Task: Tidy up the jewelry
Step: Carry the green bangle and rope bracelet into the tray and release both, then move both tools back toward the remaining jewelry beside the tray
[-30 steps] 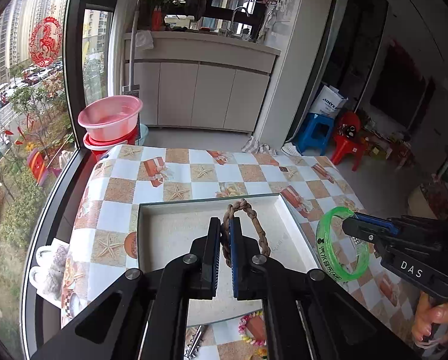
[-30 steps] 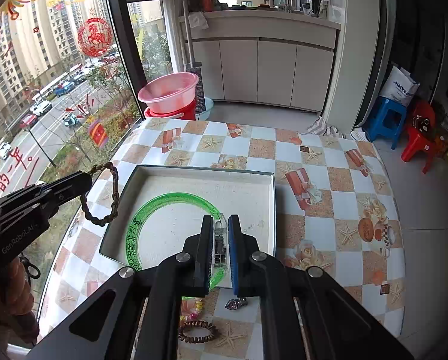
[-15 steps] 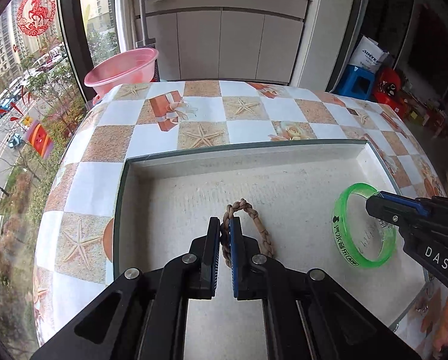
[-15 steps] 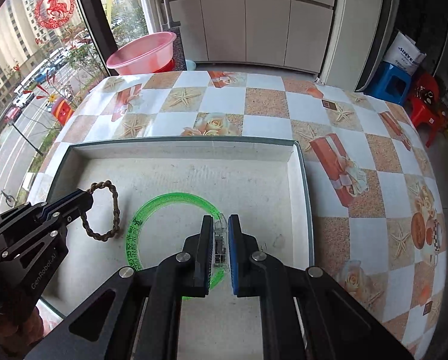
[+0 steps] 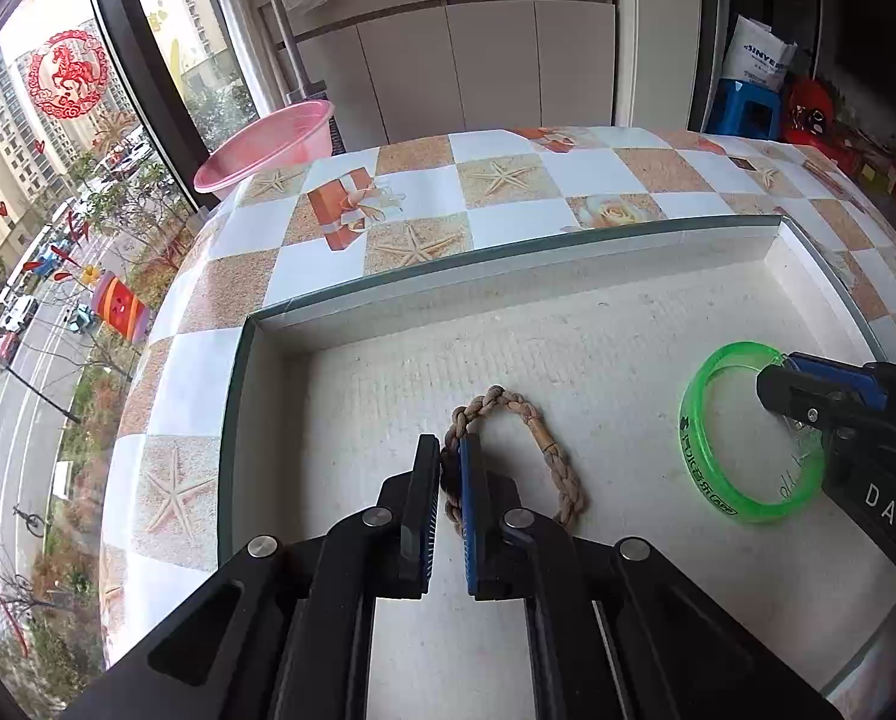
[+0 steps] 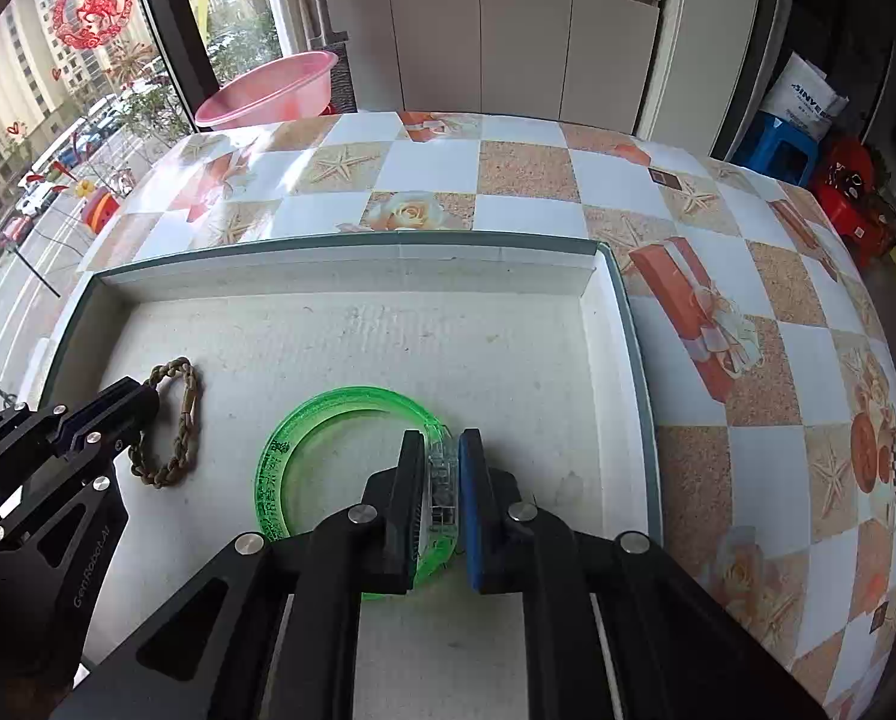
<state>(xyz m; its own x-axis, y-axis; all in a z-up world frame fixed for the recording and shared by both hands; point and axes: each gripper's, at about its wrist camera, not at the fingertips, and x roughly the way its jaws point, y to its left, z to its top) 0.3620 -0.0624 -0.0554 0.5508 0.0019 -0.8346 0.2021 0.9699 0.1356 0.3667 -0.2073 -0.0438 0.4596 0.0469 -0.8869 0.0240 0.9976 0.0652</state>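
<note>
The left gripper (image 5: pixel 448 468) had its two black fingers nearly closed, pinching one side of a braided brown cord bracelet (image 5: pixel 526 420). The rest of that loop spilled out to the right of the fingertips and seemed to lie against the pale, textured floor of a shallow white rectangular tray with a grey-green rim (image 5: pixel 508 252), though I could not tell whether the pinched part was lifted clear. Seen from the other side, the same bracelet (image 6: pixel 174 426) hung off the tip of the left gripper (image 6: pixel 141 402) in the tray's left half.

The right gripper (image 6: pixel 441 462) was likewise drawn in tight, its jaws clamped on the clear clasp section of a translucent green plastic bangle (image 6: pixel 303 438) with dark printed characters along its band. The bangle lay low over the tray floor near the middle, tipped slightly up toward the fingers. From the left camera the bangle (image 5: pixel 700 456) sat in the right part of the tray, with the right gripper (image 5: pixel 778 384) biting its far edge. The two pieces were well apart.

The tray (image 6: pixel 634 360) rested on a table covered by a checkered cloth printed with starfish, roses and gift boxes (image 6: pixel 526 174). Beyond the table's far left corner stood a pink plastic basin (image 6: pixel 267 90), beside a tall window bearing a red paper-cut horse (image 6: pixel 90 9). A blue plastic stool (image 6: pixel 778 147) stood off to the right.
</note>
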